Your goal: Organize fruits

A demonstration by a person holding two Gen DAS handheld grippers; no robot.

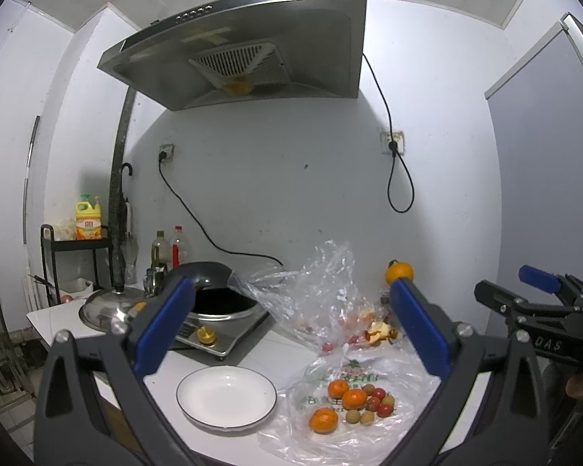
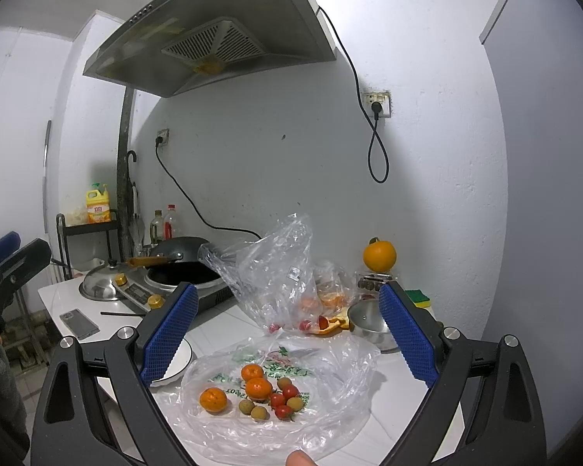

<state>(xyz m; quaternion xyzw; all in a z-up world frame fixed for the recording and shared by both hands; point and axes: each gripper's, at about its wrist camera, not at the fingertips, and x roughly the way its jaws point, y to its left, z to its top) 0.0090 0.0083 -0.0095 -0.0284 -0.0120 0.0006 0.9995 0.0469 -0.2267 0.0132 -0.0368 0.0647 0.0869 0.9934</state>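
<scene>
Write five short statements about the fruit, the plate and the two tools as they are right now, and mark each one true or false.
1. The white plate holds no fruit. True.
2. Three small oranges lie on the flat plastic bag. True.
3. The left tool is shut on an orange. False: its jaws stand wide apart with nothing between them.
4. The large orange sits on the plate. False: it stands at the back near the wall.
5. The right tool grips a cherry tomato. False: it is open above the fruit, and the cherry tomatoes lie on the bag.
</scene>
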